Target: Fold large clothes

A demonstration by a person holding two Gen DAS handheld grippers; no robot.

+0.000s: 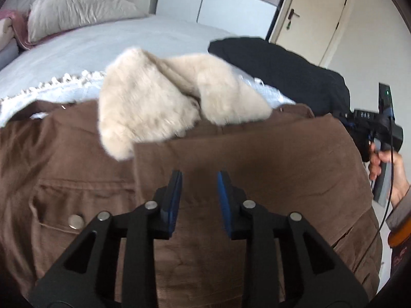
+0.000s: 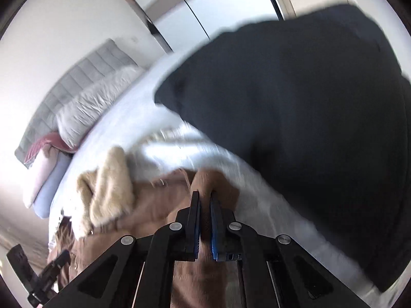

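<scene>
A brown jacket (image 1: 257,154) with a cream fur collar (image 1: 159,102) lies spread on the bed, one panel folded over its middle. My left gripper (image 1: 199,177) hovers over that folded panel with its blue pads apart and nothing between them. In the right wrist view my right gripper (image 2: 204,195) is shut on a bunched edge of the brown jacket (image 2: 159,205), close to the fur collar (image 2: 110,187). A hand (image 1: 395,172) holds the right gripper's handle at the jacket's right edge; its fingertips are hidden there.
A black garment (image 1: 282,77) lies heaped on the bed's far right, large and blurred in the right wrist view (image 2: 308,102). The pale blue bedspread (image 1: 102,46) stretches back to a pillow (image 1: 77,10). A door (image 1: 313,18) and a wardrobe stand behind.
</scene>
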